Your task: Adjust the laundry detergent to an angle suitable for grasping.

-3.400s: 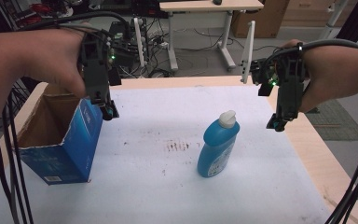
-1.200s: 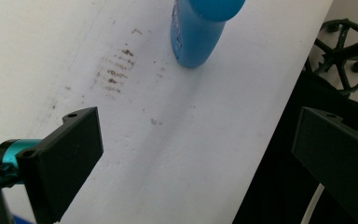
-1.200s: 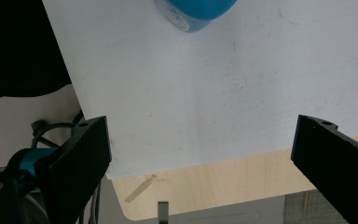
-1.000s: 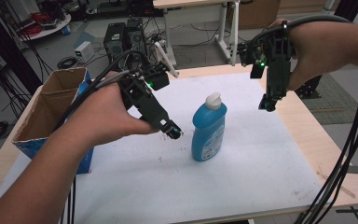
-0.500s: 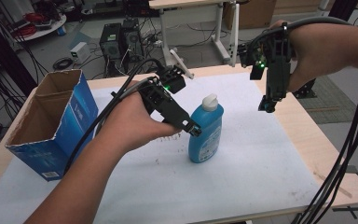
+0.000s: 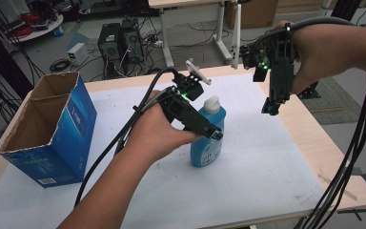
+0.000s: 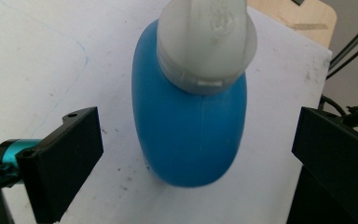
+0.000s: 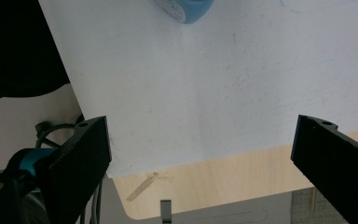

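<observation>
A blue bottle [image 6: 208,143] with a white cap [image 6: 211,104] stands upright in the middle of the white mat [image 6: 267,162]. My left gripper [image 6: 214,133] reaches it from the left, just below the cap. In the left gripper view the bottle [image 7: 191,126] stands between the two black jaws of the left gripper [image 7: 205,140], which is open, with a gap on each side. My right gripper [image 6: 270,109] hangs in the air to the right of the bottle, pointing down. It is open [image 8: 200,149] over bare mat, with the bottle's base [image 8: 186,9] farther off.
An open blue cardboard box [image 6: 52,133] stands on the table's left side. Thick cables [image 6: 352,157] trail off the right edge from the right gripper. The wooden table edge [image 6: 314,138] runs along the right of the mat.
My left gripper has moved from beside the box to the right, up to the bottle, and its jaws now straddle it. The right gripper stays raised at the right.
</observation>
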### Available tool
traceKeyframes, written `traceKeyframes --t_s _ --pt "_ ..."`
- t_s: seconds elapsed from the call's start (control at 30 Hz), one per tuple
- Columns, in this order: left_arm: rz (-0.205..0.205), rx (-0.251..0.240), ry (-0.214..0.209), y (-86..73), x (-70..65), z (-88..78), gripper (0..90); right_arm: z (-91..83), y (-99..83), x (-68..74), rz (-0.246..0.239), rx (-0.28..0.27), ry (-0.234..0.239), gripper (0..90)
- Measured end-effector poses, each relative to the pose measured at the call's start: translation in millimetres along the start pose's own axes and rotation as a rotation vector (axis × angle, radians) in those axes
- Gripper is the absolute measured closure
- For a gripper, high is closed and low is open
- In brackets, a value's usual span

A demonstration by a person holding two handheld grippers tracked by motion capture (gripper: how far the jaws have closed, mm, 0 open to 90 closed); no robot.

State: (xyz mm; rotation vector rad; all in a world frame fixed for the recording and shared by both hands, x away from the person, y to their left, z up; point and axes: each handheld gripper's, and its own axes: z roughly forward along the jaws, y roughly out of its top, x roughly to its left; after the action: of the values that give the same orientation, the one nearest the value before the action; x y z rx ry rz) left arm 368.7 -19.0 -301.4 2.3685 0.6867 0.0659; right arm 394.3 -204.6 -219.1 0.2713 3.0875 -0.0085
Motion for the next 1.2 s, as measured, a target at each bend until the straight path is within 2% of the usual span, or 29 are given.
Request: traceKeyframes --t_s 0.27,0.33,0.53,0.6,0.7,0.97,1.2 --pt "0.025 -0.014 0.042 4.4 -0.5 19.0 1.7 1.6 -1.9 -2.4 -0.002 0.003 0.001 3.9" --pt "0.019 -0.021 0.043 4.9 -1.8 23.7 1.7 2.2 -1.4 -1.9 0.009 0.002 0.005 3.9" --pt "0.028 -0.007 0.072 5.5 -3.5 32.7 2.8 4.0 -0.5 -2.2 0.01 0.007 0.006 3.9" --pt "0.03 -0.005 0.076 5.7 -3.5 32.6 7.6 4.3 -0.5 -3.0 0.003 0.003 0.007 3.9" --pt "0.03 -0.003 0.081 6.3 -4.0 35.0 8.0 4.3 -0.3 -2.9 0.006 0.005 0.008 3.9" --pt "0.043 0.006 0.091 6.7 -3.7 39.4 19.5 4.4 0.1 -2.8 0.009 0.006 0.009 3.9" --pt "0.055 0.005 0.093 6.7 -5.4 43.4 22.1 5.4 -0.2 -3.2 0.013 0.01 0.005 3.9"
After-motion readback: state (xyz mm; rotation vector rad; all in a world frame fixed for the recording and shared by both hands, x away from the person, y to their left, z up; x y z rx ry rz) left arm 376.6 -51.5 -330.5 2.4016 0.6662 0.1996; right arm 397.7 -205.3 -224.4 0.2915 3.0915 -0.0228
